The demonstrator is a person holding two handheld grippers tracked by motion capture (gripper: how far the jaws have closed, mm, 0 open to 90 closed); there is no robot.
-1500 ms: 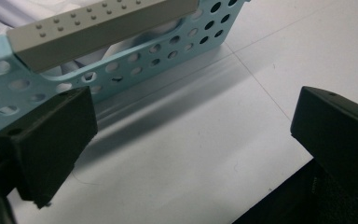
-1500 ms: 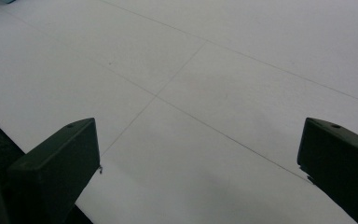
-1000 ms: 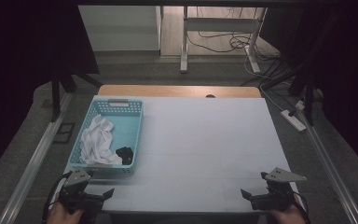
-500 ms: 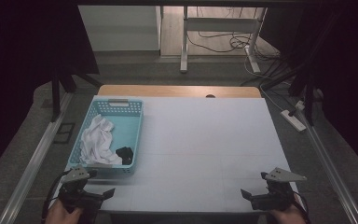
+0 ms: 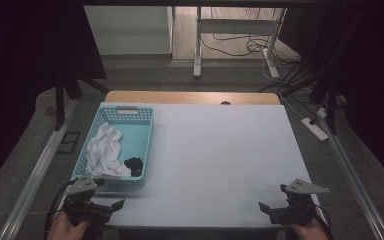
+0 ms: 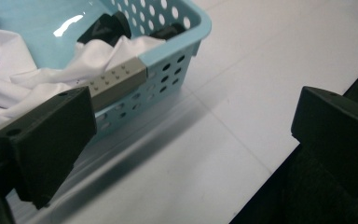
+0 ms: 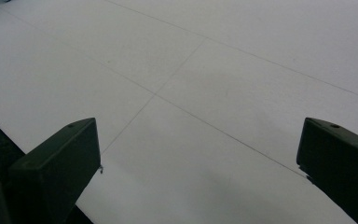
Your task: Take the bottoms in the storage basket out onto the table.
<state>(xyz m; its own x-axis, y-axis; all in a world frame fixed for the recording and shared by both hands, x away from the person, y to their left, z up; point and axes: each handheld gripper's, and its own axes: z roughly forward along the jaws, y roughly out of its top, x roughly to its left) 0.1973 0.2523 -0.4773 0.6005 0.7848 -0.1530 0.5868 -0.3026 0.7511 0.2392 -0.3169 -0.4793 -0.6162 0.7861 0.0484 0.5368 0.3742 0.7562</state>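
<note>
Both jaws gaping wide, the left gripper (image 5: pixel 111 204) is nearing the light-blue perforated plastic basket (image 5: pixel 145 145); it is risking snagging the rim instead of the crumpled white cloth (image 5: pixel 105 150), while the right gripper (image 5: pixel 267 207) is hanging open too.

**Colours on the tabletop**

The tabletop (image 5: pixel 230 150) is covered in plain white, crossed by faint thin grey lines, with a strip of light wood seen at its far edge. The basket (image 5: pixel 142 145) is pale turquoise, its walls patterned with rows of round holes. White cloth (image 5: pixel 104 150) and a small black item (image 5: pixel 134 165) are seen inside. Both the left gripper (image 5: pixel 100 207) and right gripper (image 5: pixel 280 212) are black, each topped by a grey plate.
</note>
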